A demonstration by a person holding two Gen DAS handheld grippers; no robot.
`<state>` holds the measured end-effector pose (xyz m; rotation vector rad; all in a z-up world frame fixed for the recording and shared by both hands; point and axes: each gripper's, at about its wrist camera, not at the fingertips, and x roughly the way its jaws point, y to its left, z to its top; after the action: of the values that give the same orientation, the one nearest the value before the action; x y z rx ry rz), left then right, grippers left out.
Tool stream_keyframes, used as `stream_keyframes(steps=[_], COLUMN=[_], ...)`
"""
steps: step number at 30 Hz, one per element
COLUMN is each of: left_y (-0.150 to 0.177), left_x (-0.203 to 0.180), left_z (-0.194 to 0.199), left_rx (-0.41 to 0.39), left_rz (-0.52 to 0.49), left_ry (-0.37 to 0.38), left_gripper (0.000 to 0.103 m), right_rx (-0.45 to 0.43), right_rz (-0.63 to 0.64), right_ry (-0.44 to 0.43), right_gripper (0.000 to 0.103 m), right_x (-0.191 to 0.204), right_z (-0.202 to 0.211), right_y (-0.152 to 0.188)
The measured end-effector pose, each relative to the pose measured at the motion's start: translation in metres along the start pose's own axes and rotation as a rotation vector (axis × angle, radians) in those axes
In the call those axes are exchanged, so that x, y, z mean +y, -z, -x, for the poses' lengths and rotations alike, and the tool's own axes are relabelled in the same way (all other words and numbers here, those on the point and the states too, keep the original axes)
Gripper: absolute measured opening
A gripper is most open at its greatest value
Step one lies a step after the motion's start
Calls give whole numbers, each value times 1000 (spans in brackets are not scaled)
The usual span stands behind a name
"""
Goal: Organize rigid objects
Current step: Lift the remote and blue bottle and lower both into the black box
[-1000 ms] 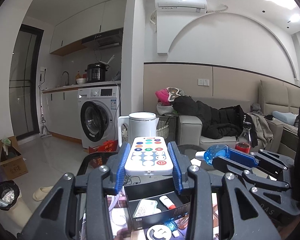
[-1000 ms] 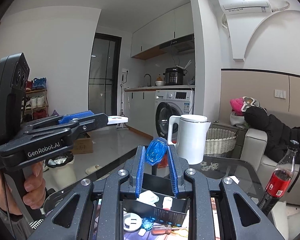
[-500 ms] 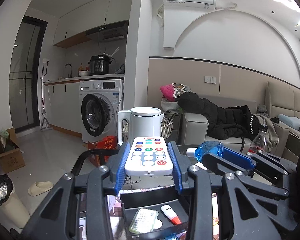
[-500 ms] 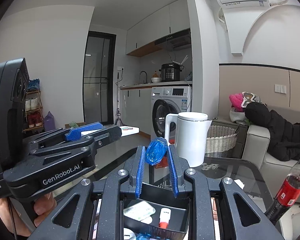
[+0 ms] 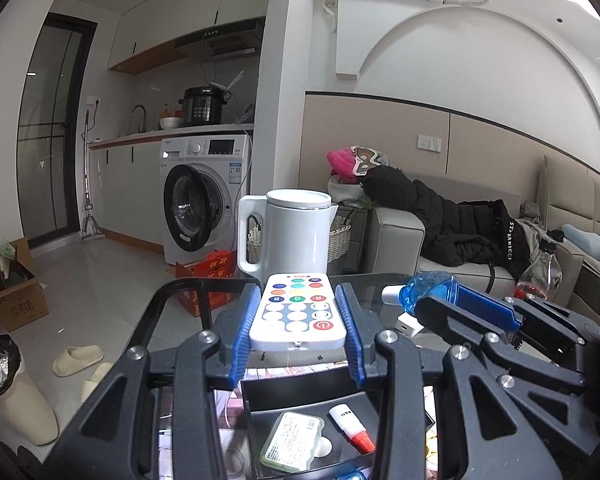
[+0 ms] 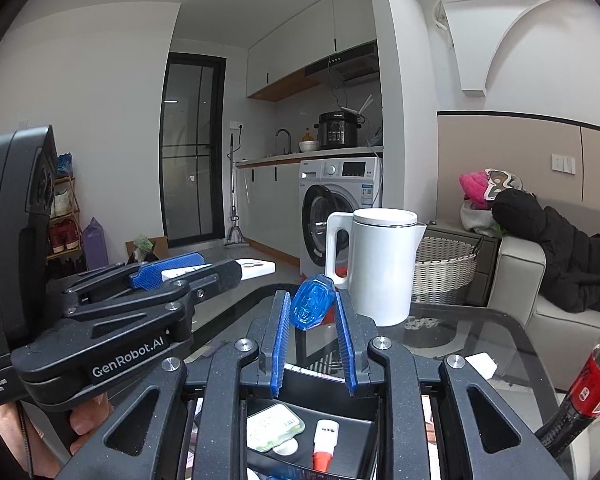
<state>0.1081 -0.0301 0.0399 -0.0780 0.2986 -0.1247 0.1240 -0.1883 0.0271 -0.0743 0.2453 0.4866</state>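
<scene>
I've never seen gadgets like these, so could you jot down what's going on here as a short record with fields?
Left gripper: shut on a white remote control, held above the tray
Right gripper: shut on a blue translucent bottle
Black tray: below both grippers, holds a pale green case and a small white tube with a red cap
Behind: white kettle on the glass table
Right edge: cola bottle

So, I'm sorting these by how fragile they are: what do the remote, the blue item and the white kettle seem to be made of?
The remote in the left hand-held gripper: white matte plastic, rubbery-looking coloured buttons. The blue item in the right hand-held gripper: translucent glossy plastic, probably; light passes through its faceted body. The white kettle: smooth satin shell, likely plastic outside.
</scene>
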Motion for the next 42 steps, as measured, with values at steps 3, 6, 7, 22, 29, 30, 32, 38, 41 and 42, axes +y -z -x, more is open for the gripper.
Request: stream_keyframes(steps=[3, 6, 7, 22, 29, 30, 32, 38, 41, 42], left_y=[1, 3, 3, 36, 54, 56, 61, 74, 78, 78], left_x=[-1, -1, -2, -3, -2, -2, -3, -6, -7, -8], left_z=[-4, -8, -10, -72, -90, -92, -96, -106, -108, -108], left_rx=[18, 33, 43, 370, 505, 522, 553, 625, 645, 647], left_rz=[1, -3, -3, 0, -5, -5, -15, -27, -30, -33], left_ry=[0, -5, -5, 12, 5, 5, 4, 12, 15, 13], left_gripper=[38, 38, 38, 38, 38, 38, 38, 38, 38, 38], right_rx=[11, 24, 27, 425, 569, 592, 626, 678, 694, 697], right_rz=[-4, -9, -11, -167, -142, -143, -137, -128, -129, -129], right_ry=[2, 4, 4, -1, -19, -28, -32, -46, -48, -49], right_gripper=[22, 22, 22, 22, 22, 22, 22, 20, 18, 18], right_x=[-1, -2, -3, -40, -40, -39, -38, -35, -35, -35], right_z=[-1, -2, -3, -73, -92, -95, -99, -106, -108, -108], right_y=[0, 1, 1, 42, 66, 70, 78, 92, 96, 98])
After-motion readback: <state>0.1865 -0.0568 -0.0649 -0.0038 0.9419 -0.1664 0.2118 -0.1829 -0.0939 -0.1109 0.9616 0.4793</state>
